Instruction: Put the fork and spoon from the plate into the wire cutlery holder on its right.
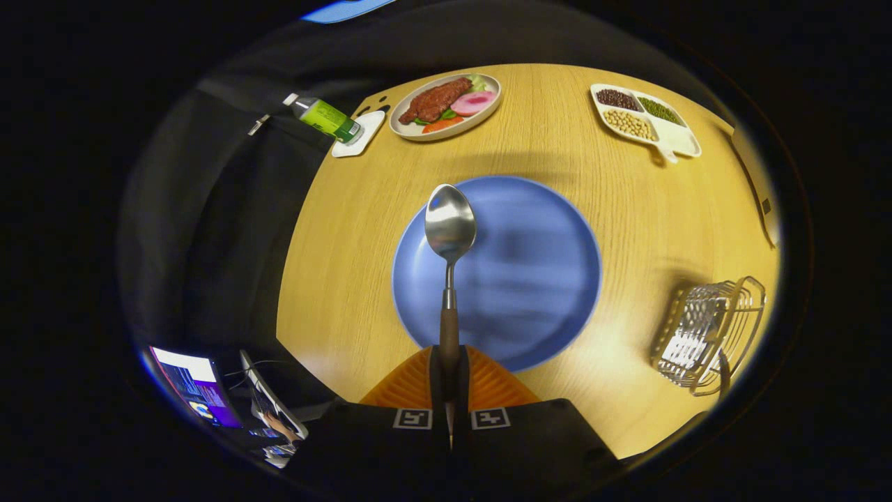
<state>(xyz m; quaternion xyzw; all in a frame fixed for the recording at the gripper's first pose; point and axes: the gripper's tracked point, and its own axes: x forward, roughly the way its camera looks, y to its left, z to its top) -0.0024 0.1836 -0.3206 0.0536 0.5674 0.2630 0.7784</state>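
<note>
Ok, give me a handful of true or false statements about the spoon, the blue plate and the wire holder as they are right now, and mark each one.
1. The tool is shut on the spoon, gripping its wooden handle. True.
2. The spoon lies flat on the blue plate. False: it is held up above the plate, its bowl pointing ahead of the fingers.
3. The wire cutlery holder stands to the right of the blue plate, apart from it. True.
4. A fork lies on the blue plate. False: the plate shows no fork; whether one is in the holder is hard to tell.
5. The green bottle stands inside the wire holder. False: it lies on a small white tray beyond the plate, beside the dish of food.
</note>
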